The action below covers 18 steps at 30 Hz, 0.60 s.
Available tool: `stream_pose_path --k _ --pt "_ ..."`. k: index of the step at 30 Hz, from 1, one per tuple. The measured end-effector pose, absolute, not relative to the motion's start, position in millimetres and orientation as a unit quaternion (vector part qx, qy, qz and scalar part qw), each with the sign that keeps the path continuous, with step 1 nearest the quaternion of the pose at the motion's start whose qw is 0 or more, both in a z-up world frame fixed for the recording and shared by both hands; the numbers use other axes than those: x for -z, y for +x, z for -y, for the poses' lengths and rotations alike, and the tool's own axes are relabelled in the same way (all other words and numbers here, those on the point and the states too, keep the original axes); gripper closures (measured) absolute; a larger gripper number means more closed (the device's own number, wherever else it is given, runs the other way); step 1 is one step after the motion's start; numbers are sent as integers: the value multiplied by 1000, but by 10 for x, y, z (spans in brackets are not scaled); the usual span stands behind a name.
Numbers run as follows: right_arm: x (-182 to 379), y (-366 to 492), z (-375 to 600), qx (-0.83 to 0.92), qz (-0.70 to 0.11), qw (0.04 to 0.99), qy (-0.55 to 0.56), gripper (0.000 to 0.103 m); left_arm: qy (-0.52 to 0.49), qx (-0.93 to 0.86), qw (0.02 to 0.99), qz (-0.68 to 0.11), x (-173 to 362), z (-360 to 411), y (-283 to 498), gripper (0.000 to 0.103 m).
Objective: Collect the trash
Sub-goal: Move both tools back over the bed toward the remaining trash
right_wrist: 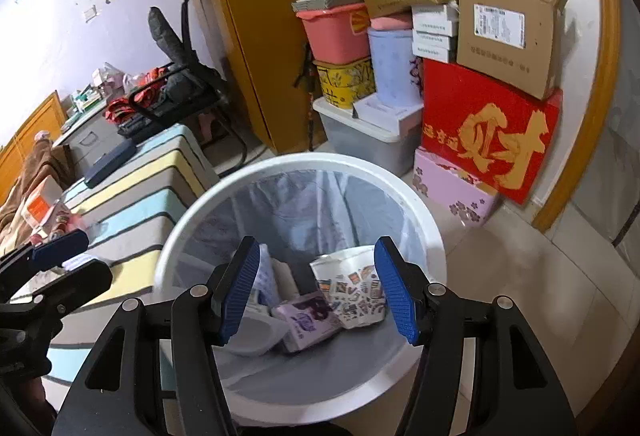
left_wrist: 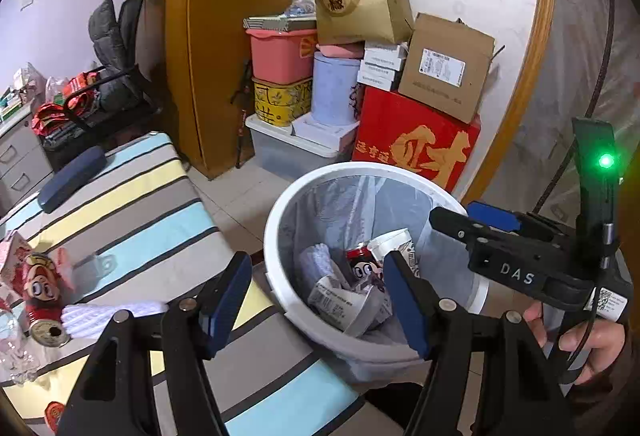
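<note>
The left gripper (left_wrist: 320, 300), with blue ribbed pads on black fingers, is seen with its jaws apart and nothing between them, poised over the near rim of the round white plastic waste bin (left_wrist: 280, 203). The right gripper (right_wrist: 320, 288) is likewise parted and empty, held directly above the same bin (right_wrist: 420, 220); in the left wrist view it is observed at the right, gripped by a hand (left_wrist: 588, 340).

The bin is lined with a translucent bag and stands on the tiled floor, just beside the striped bedspread (left_wrist: 132, 220). Inside it are noted a red cartoon-printed drink can (left_wrist: 362, 264), lying tilted with its long axis running away from the camera, a white printed paper cup (right_wrist: 352, 288) on its side with its mouth turned toward the far wall of the bin, a crumpled purple-and-white wrapper (right_wrist: 308, 320) and a white plastic tray (right_wrist: 256, 332).

On the bedspread, at the left, a second red cartoon drink can (left_wrist: 40, 304) lies on its side, its opened end toward the camera and its long axis pointing away, touching a white knitted cloth (left_wrist: 104, 316).

Further off, a dark blue flat case (left_wrist: 72, 179) rests on the bed. Against the far wall, a red carton with gold lettering (left_wrist: 416, 147) is stacked under a brown cardboard box (left_wrist: 444, 71).
</note>
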State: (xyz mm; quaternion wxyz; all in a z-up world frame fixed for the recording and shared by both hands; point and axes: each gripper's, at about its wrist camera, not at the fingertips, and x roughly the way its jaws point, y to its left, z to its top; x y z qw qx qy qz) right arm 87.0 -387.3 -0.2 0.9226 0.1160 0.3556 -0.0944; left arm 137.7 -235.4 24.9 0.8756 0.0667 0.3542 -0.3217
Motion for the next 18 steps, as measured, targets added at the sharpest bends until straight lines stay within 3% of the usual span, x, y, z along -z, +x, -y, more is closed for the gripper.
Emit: stream_pose_path --k 18 --pt "-220 857 3286 36 -319 943 92 42 45 251 912 -321 -467 1542 1238 32"
